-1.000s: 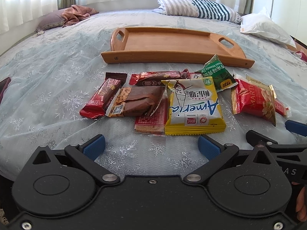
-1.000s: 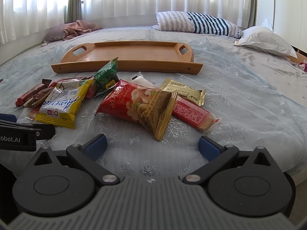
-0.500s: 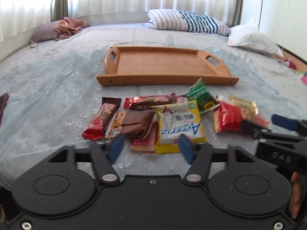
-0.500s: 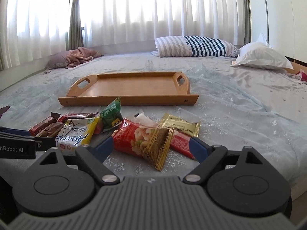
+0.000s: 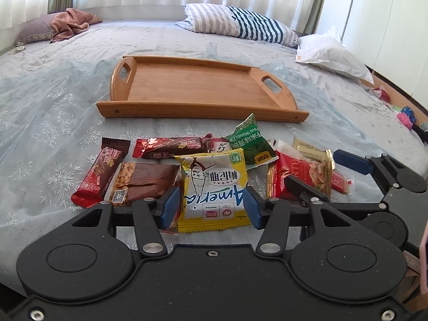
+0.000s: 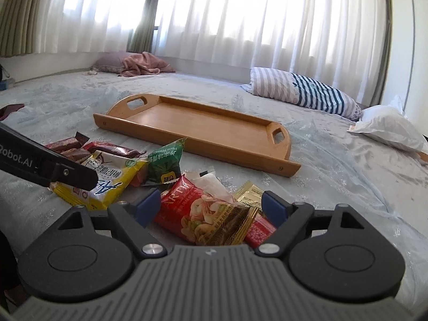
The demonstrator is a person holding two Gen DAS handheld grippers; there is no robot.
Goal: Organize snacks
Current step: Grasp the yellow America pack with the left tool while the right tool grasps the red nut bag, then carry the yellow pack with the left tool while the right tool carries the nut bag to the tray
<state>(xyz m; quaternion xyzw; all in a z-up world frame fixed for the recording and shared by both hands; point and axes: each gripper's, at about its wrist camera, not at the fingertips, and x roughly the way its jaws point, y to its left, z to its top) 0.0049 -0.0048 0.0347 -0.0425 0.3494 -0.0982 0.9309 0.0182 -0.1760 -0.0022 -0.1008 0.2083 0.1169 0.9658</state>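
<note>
A pile of snack packets lies on the pale blue bedspread in front of a bare wooden tray (image 5: 203, 112) (image 6: 214, 147). My left gripper (image 5: 211, 208) has the yellow snack packet (image 5: 214, 182) (image 6: 112, 179) between its blue pads, which touch its sides while the jaws ease open slightly. One left finger (image 6: 69, 172) shows in the right wrist view. My right gripper (image 6: 211, 208) (image 5: 311, 168) has its pads against the red snack bag (image 6: 203, 214) (image 5: 278, 176), its jaws also opening a little. A green packet (image 5: 251, 144), a gold packet (image 6: 250, 195) and chocolate bars (image 5: 101, 174) lie around.
A striped pillow (image 5: 240, 26) and a white pillow (image 5: 334, 56) lie beyond the tray at the right. A pink cloth on a purple cushion (image 5: 72, 24) sits at the far left. Curtained windows run along the back.
Both grippers went from wide open to closed in on packets. The left one moved forward around the yellow packet and rose. The right view rolled and tilted up, with the red bag between its pads.
</note>
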